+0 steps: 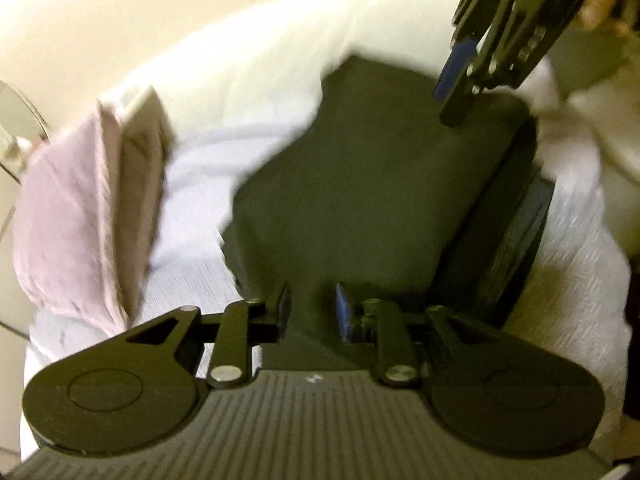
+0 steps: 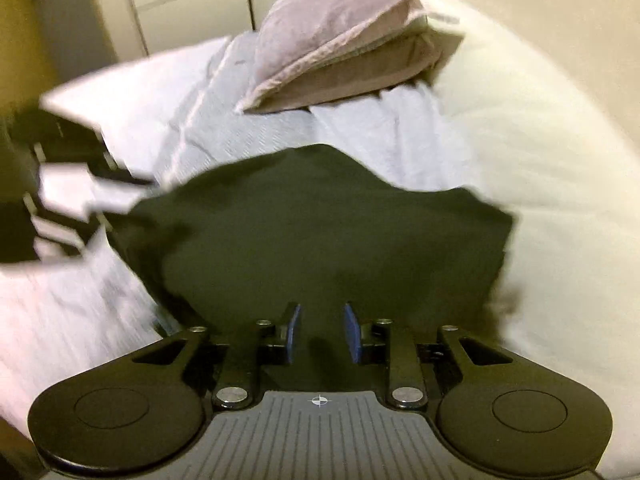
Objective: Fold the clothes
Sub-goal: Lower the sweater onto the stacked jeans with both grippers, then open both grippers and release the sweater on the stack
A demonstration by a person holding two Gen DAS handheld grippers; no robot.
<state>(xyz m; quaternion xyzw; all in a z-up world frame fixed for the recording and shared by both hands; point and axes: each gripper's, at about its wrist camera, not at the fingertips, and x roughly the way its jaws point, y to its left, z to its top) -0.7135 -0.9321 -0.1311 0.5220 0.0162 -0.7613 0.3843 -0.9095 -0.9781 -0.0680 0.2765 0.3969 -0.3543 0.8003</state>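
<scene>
White bed sheet (image 2: 248,132) is carrying the dark garment (image 2: 320,232); your left gripper (image 1: 312,310) and right gripper (image 2: 320,332), fingers narrowly parted and empty, are hovering between folds; next, regrip an edge.

No legible text, label, brand or number in either wrist view. Only sign noted: small white crosshair mark (image 2: 319,400) on ribbed grey housing of right tool; matching mark (image 1: 314,379) on left tool housing too blurred to make out.

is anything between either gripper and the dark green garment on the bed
Nothing visible. The dark green garment lies directly ahead of the left gripper and right gripper; the pink folded cloth sits off to the side.
</scene>
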